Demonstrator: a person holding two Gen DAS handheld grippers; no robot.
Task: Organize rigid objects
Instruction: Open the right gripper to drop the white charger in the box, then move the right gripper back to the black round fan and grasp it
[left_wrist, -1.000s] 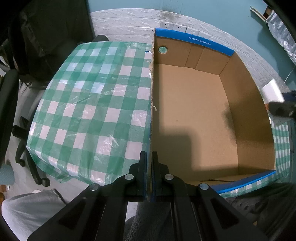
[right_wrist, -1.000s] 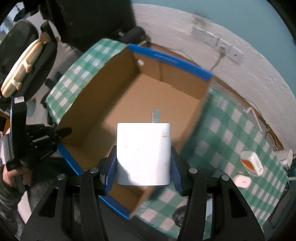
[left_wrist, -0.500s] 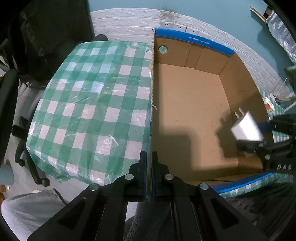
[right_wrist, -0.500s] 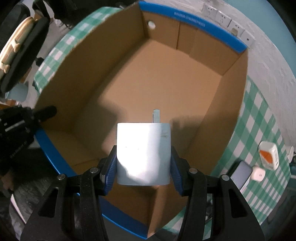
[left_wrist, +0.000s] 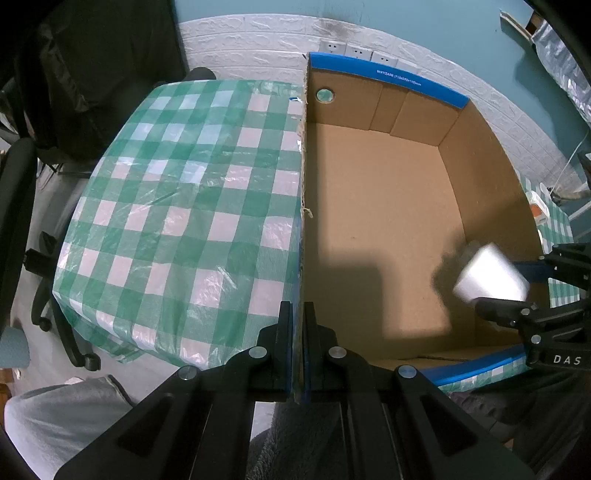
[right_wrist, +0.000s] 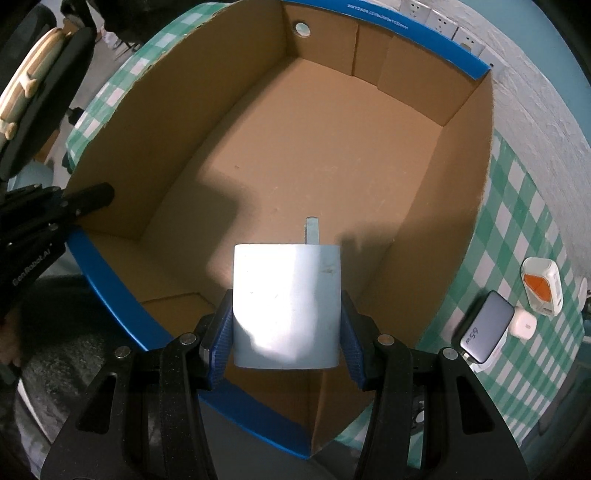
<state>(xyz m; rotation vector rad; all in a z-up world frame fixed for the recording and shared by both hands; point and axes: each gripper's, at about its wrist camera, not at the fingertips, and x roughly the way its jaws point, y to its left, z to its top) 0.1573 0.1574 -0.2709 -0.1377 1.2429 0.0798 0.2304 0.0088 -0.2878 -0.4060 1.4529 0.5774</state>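
A brown cardboard box (left_wrist: 458, 162) with blue-taped rims stands open on the green checked table; it also shows in the right wrist view (right_wrist: 465, 155). My left gripper (left_wrist: 298, 325) is shut on the box's left wall at its near corner. My right gripper (right_wrist: 286, 328) is shut on a white charger (right_wrist: 286, 306), prongs pointing forward, held over the box's near right part. The charger (left_wrist: 489, 277) shows blurred in the left wrist view, inside the box's right wall. The box floor holds nothing.
On the tablecloth (right_wrist: 524, 206) right of the box lie a dark power bank (right_wrist: 485, 326), a white and orange device (right_wrist: 541, 286) and a small white case (right_wrist: 523, 324). Office chairs (left_wrist: 22, 206) stand left of the table. Wall sockets (left_wrist: 356, 51) sit behind the box.
My right gripper has carried the charger from beside the box to over its inside and lower toward the floor. My left gripper has stayed clamped on the box wall.
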